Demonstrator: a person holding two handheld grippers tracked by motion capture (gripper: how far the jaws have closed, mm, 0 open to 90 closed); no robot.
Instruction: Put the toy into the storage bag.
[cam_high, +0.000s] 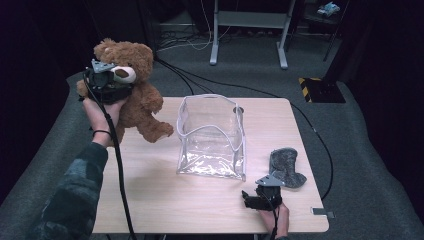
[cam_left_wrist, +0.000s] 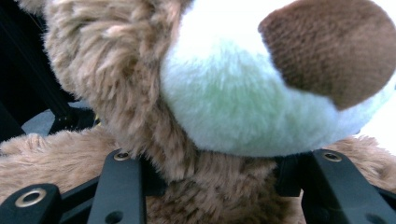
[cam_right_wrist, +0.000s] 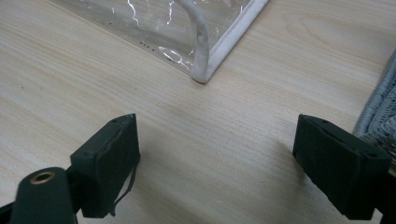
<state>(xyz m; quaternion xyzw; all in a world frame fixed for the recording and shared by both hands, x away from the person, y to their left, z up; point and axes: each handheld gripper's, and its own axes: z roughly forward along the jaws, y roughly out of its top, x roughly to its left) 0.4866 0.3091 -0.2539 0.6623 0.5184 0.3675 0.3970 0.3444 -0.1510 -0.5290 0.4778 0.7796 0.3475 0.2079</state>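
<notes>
Up at the table's (cam_high: 150, 200) left edge, the left gripper (cam_high: 106, 82) clamps the teddy (cam_high: 137, 97) by its neck, aloft; the right gripper (cam_high: 255, 200) rests released near the bag (cam_high: 212, 137).

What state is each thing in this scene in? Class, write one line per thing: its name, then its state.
Teddy bear: held up off the table, upright, gripped near the neck.
Left gripper: shut on the teddy bear.
Clear bag: standing on the table, mouth open, nothing inside.
Grey cloth piece: lying flat on the table, untouched.
Right gripper: open, holding nothing, low over the table.
</notes>
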